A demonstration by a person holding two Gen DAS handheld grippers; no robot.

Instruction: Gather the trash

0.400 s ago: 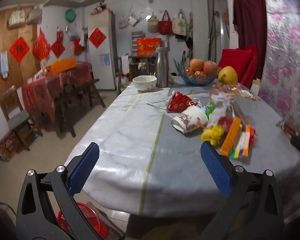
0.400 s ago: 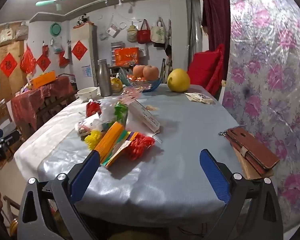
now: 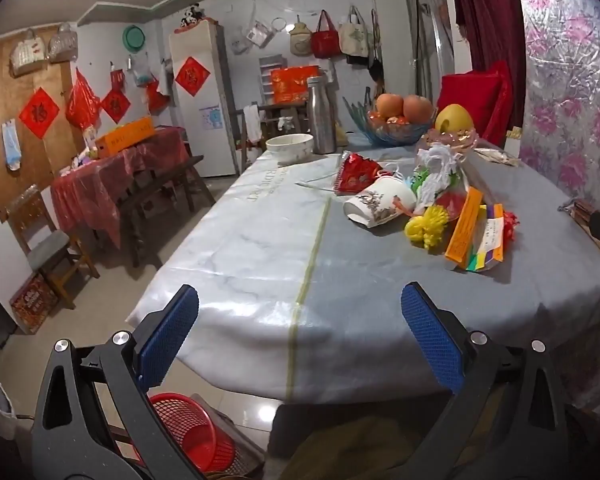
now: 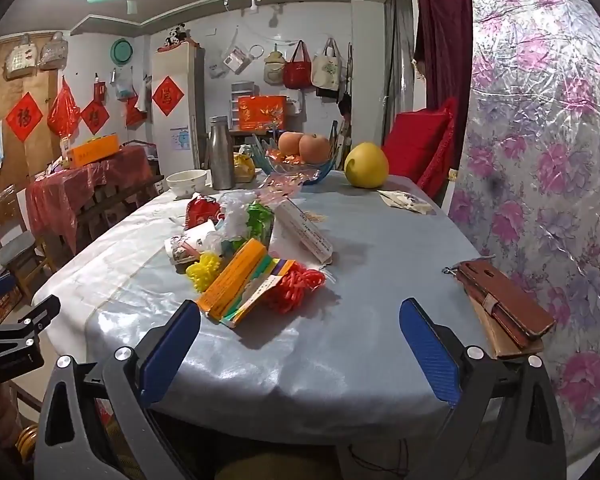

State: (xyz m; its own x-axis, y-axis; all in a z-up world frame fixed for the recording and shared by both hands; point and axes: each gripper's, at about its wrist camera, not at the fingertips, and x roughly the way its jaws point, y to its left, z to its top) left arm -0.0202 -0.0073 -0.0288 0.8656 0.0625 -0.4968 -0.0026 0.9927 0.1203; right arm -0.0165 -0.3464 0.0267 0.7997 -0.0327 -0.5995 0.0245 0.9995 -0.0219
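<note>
A heap of trash lies mid-table: a tipped paper cup (image 3: 380,203) (image 4: 190,245), a red wrapper (image 3: 356,173), a yellow plastic clump (image 3: 427,227) (image 4: 204,272), an orange box (image 3: 463,225) (image 4: 233,277), red netting (image 4: 296,286), white and green plastic (image 4: 244,216). A red waste basket (image 3: 190,430) stands on the floor below the table's near edge. My left gripper (image 3: 300,340) is open and empty, above the table's near edge. My right gripper (image 4: 300,344) is open and empty, just short of the heap.
The grey-clothed table (image 3: 260,248) also holds a white bowl (image 3: 290,148), a steel flask (image 3: 321,116), a fruit bowl (image 3: 396,122), a pomelo (image 4: 366,165) and a brown wallet (image 4: 504,304). Chairs and a red-covered side table (image 3: 116,164) stand left. A floral curtain (image 4: 540,160) hangs right.
Both grippers have tilted slightly, so the table sits a little higher and nearer in view. Jaws stay open; nothing on the table has moved.
</note>
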